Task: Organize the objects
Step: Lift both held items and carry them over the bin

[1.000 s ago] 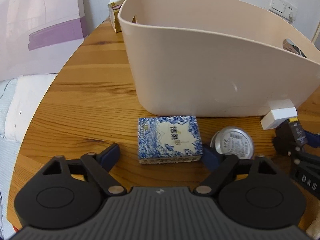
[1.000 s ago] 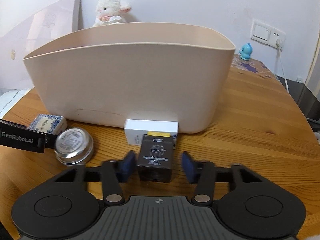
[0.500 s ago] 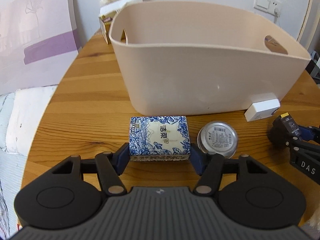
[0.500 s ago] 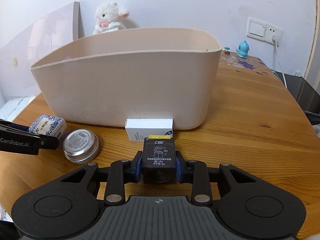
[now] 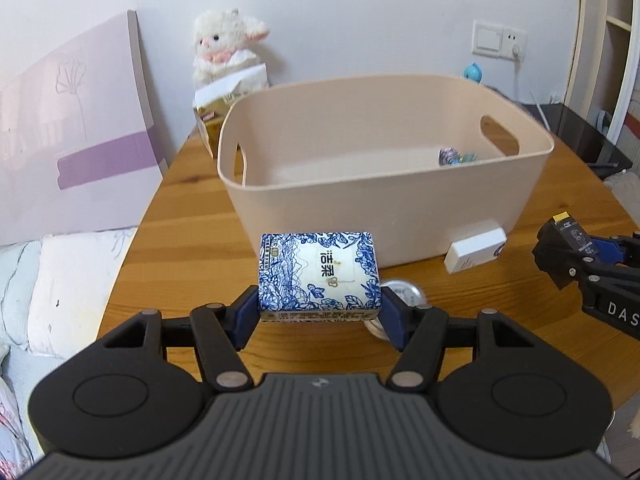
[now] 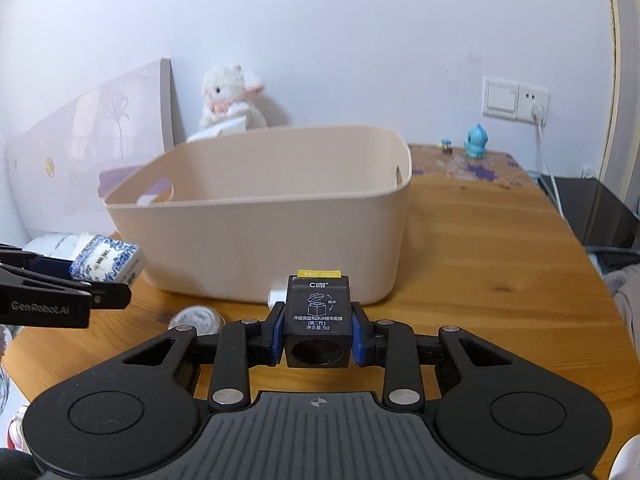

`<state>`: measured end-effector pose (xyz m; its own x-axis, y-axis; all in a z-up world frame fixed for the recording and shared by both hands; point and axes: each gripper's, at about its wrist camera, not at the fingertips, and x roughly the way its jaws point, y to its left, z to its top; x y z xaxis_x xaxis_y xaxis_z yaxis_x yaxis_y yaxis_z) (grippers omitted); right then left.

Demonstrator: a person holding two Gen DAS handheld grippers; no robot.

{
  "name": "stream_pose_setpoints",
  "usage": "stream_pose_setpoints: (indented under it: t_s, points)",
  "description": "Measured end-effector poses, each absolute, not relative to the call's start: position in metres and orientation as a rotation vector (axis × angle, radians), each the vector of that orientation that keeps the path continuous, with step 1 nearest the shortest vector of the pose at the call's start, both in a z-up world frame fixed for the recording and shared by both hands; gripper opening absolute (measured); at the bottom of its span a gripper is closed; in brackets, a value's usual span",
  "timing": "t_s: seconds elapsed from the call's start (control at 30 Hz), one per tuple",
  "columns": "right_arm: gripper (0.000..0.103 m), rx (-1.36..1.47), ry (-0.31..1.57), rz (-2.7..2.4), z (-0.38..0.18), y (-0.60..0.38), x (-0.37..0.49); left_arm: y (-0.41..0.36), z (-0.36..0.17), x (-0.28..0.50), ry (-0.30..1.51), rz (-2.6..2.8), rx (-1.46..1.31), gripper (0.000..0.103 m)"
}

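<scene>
Our left claw [image 5: 319, 316] clamps the tissue pack [image 5: 319, 276], lifted clear for the bin [image 5: 384, 216] (nearly empty). Our right claw [image 6: 318, 338] grips the black box [image 6: 317, 320] likewise.

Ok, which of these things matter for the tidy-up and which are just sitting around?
Job items:
tissue pack in left gripper
black box in right gripper
beige bin
white box
round tin

Lying about:
plush lamb
blue figurine
</scene>
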<state>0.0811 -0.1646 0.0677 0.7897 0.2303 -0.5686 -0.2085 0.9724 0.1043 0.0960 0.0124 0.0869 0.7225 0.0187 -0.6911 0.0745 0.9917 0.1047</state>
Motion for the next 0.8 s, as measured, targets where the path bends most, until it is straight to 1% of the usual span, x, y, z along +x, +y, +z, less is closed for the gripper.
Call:
stream_pose_setpoints:
  t_s: [0.23, 0.33, 0.5, 0.57, 0.8]
  points:
    - [0.029, 0.041, 0.537, 0.235, 0.094, -0.164, 0.082, 0.011, 0.112, 0.089, 0.666, -0.021, 0.103, 0.064]
    - [0.029, 0.049, 0.501, 0.231, 0.105, -0.164, 0.088, 0.010, 0.126, 0.096, 0.649, -0.033, 0.084, 0.064]
    - [0.029, 0.068, 0.452, 0.223, 0.121, -0.163, 0.106, 0.012, 0.149, 0.114, 0.571, -0.012, 0.043, 0.064]
    - [0.029, 0.081, 0.420, 0.216, 0.126, -0.164, 0.113, 0.014, 0.152, 0.121, 0.545, -0.019, 0.024, 0.064]
    - [0.029, 0.061, 0.380, 0.204, 0.134, -0.159, 0.141, 0.020, 0.147, 0.159, 0.561, 0.044, -0.027, 0.064]
